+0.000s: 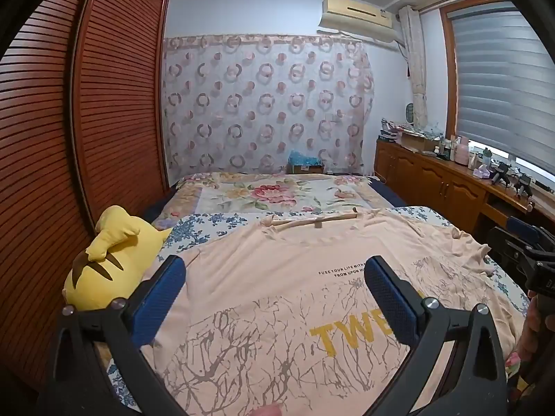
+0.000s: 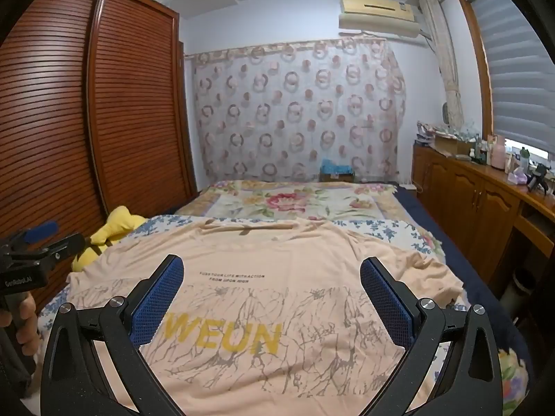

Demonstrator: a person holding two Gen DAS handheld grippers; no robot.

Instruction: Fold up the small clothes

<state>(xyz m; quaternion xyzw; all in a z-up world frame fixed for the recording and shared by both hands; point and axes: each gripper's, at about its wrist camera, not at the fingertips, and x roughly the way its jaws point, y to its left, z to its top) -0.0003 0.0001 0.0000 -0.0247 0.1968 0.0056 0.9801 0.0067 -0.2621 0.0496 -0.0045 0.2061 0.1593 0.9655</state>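
A peach T-shirt (image 1: 277, 277) (image 2: 277, 263) with yellow lettering and a grey branch print lies spread flat, front up, on the bed, collar at the far end. My left gripper (image 1: 275, 274) hovers open above the shirt's left half, nothing between its blue pads. Over the right half my right gripper (image 2: 272, 272) is open too, with only cloth far below it. The shirt's right sleeve (image 2: 426, 270) is rumpled near the bed's right edge. Each view catches the other gripper at its side, held by a hand.
A yellow plush toy (image 1: 107, 263) lies at the bed's left edge by the slatted wooden wardrobe (image 1: 52, 173). A floral bedspread (image 1: 277, 194) covers the far half. A wooden cabinet (image 2: 485, 201) crowded with small items runs along the right under the window.
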